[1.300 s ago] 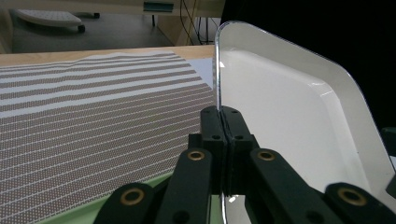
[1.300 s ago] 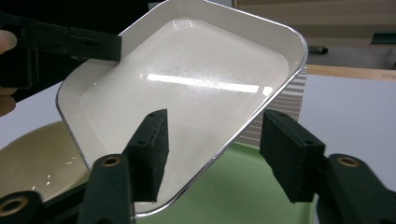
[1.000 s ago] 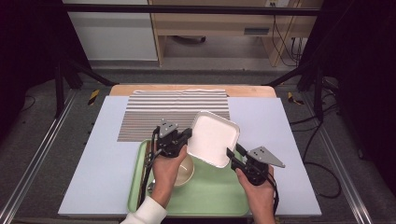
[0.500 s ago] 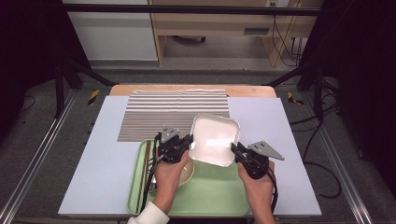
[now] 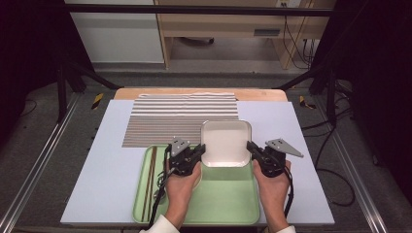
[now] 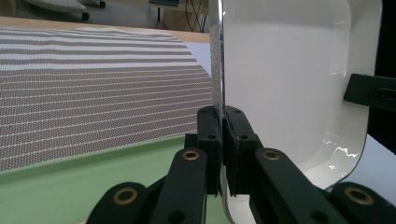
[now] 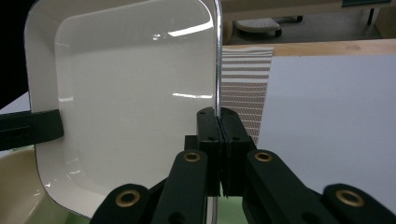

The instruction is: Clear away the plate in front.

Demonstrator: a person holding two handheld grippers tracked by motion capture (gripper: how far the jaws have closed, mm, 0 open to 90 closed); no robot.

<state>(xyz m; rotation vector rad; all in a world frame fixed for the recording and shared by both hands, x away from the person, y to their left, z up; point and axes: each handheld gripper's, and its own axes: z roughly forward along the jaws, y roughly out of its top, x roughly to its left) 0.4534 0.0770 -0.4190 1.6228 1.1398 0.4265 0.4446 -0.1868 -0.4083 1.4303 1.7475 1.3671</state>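
Observation:
A white square plate hangs level above the far edge of the green tray, held from both sides. My left gripper is shut on its left rim, and my right gripper is shut on its right rim. In the left gripper view the jaws pinch the thin rim, with the plate's hollow to their right. In the right gripper view the jaws clamp the opposite rim of the plate. A cream bowl lies below the plate on the tray.
A brown-and-white striped placemat lies on the pale blue table cover beyond the tray. Brown chopsticks lie along the tray's left side. The table's wooden far edge is behind the mat; metal rails flank the table.
The plate has turned from a slanted pose to square with the table and shifted slightly right. Both grippers kept their hold on its rims.

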